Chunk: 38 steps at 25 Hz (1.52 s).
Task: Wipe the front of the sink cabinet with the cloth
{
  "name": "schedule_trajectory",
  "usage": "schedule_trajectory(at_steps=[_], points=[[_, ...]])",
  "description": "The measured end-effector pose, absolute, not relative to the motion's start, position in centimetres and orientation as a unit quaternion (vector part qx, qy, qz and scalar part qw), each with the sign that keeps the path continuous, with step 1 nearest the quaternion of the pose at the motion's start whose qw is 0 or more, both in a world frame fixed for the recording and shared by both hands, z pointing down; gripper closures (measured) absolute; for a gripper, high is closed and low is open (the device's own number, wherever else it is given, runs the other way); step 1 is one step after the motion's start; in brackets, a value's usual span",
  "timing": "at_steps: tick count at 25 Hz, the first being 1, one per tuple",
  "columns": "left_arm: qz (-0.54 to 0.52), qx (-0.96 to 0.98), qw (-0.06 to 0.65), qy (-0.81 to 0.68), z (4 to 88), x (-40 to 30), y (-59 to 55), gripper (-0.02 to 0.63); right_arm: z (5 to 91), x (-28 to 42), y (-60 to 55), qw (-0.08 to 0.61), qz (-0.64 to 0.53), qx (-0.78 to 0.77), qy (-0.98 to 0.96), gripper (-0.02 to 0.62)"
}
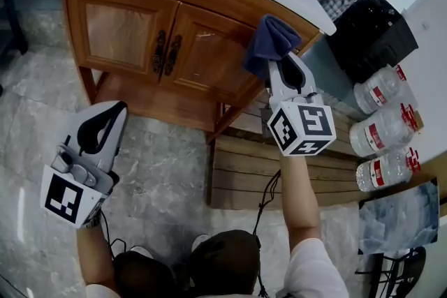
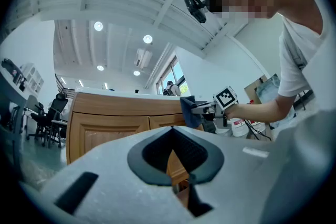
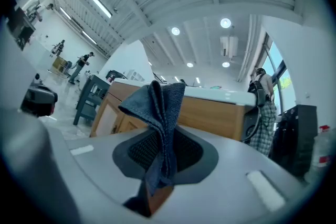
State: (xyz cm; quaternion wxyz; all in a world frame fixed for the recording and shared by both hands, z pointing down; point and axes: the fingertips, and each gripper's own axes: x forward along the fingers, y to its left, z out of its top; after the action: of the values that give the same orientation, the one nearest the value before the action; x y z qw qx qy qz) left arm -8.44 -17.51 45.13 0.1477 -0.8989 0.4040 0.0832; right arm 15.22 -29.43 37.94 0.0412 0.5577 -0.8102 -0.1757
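The wooden sink cabinet (image 1: 126, 31) with a white top and two doors stands ahead in the head view. A dark blue cloth (image 1: 272, 42) is bunched against the cabinet's upper right front corner. My right gripper (image 1: 274, 63) is shut on the cloth, which drapes out of the jaws in the right gripper view, cloth (image 3: 160, 113). My left gripper (image 1: 119, 108) hangs low at the left over the floor, shut and empty, apart from the cabinet. The left gripper view shows the cabinet (image 2: 115, 118) front and the cloth (image 2: 188, 112) beyond its closed jaws.
Dark handles (image 1: 165, 52) sit where the two doors meet. A slatted wooden board (image 1: 293, 167) lies on the marble floor right of the cabinet. Three water bottles (image 1: 383, 129) lie on a white surface at the right, behind them a black box (image 1: 370, 24).
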Motion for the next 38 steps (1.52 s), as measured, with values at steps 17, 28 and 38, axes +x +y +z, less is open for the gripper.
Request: schedule_trajectory(at_steps=[17, 28, 38], points=[[0.093, -0.884, 0.138, 0.437, 45.3, -11.4, -17.2, 0.609, 41.9, -15.4, -33.4, -0.002, -0.133, 0.346, -0.929, 0.522], [0.112, -0.864, 0.139, 0.471, 44.4, -14.6, -16.4, 0.609, 43.4, -24.7, -37.5, -0.002, -0.075, 0.31, -0.948, 0.523], [0.117, -0.863, 0.134, 0.472, 44.1, -14.9, -15.7, 0.611, 44.9, -26.7, -40.1, 0.03, -0.04, 0.34, -0.939, 0.523]])
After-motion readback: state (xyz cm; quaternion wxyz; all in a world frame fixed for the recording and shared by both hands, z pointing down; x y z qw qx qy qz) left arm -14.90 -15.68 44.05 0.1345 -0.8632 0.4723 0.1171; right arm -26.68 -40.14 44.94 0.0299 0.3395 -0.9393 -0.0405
